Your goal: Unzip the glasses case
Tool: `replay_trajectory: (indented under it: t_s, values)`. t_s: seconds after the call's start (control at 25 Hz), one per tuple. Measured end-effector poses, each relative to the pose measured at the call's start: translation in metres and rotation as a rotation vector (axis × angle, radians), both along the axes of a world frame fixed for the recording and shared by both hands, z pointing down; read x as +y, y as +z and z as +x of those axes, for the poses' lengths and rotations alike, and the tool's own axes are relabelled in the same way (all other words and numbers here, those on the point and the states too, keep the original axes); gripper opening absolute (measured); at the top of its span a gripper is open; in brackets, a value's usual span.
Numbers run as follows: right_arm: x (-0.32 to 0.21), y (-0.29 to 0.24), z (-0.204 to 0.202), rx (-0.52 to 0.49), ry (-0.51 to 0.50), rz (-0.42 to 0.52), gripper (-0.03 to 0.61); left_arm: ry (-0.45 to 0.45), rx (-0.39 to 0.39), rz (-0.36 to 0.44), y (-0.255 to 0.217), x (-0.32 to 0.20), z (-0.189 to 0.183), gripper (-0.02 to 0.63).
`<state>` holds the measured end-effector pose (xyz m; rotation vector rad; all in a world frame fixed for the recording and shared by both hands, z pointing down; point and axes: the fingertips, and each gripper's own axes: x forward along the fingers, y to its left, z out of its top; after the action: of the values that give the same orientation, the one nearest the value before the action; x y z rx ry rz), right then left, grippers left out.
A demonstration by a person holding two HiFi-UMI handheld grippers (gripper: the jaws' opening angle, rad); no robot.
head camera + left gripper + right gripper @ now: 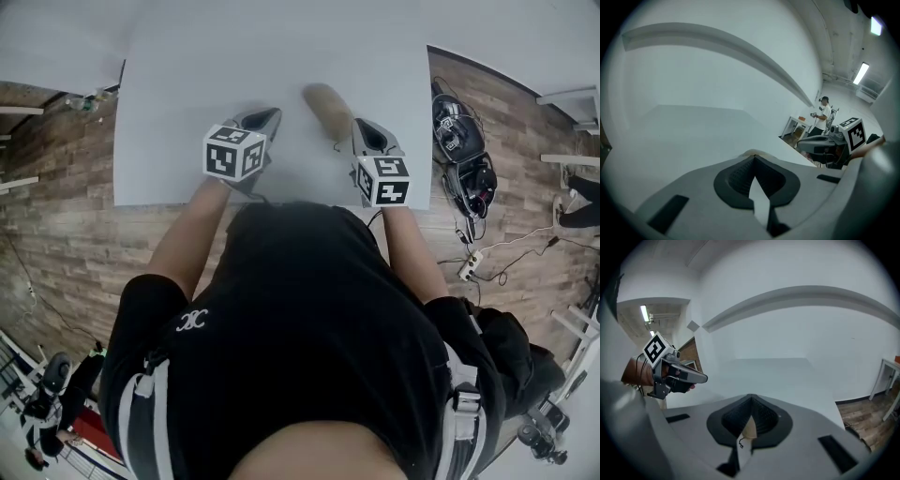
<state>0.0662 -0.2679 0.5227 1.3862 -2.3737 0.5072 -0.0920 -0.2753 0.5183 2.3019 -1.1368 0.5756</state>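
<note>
Overhead, both tongs hover above a white counter (187, 103): left tongs (753, 159) closed and empty, right tongs (750, 400) clamped on the tan glasses case (328, 109).

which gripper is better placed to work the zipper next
Left, probably: the left gripper is shut and empty, near the glasses case, which the right gripper pinches.

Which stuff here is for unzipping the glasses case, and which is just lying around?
For the job:
- case
- right gripper, shut on the case
- left gripper, shut, holding nothing

Just lying about:
- gear on the floor
- power strip
- cables
</note>
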Motion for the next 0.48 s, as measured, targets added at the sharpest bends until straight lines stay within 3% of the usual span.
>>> replay_trajectory:
  t_s: [0.2,0.48]
  values:
    - [0.005,-0.007,0.028,-0.074,0.009,0.004,0.014,-0.004,-0.003,0.009,-0.001,0.002,0.030,0.001]
    - [0.008,-0.003,0.070,-0.101,-0.002,0.002,0.014,-0.071,-0.003,0.003,-0.001,0.011,0.063,0.002]
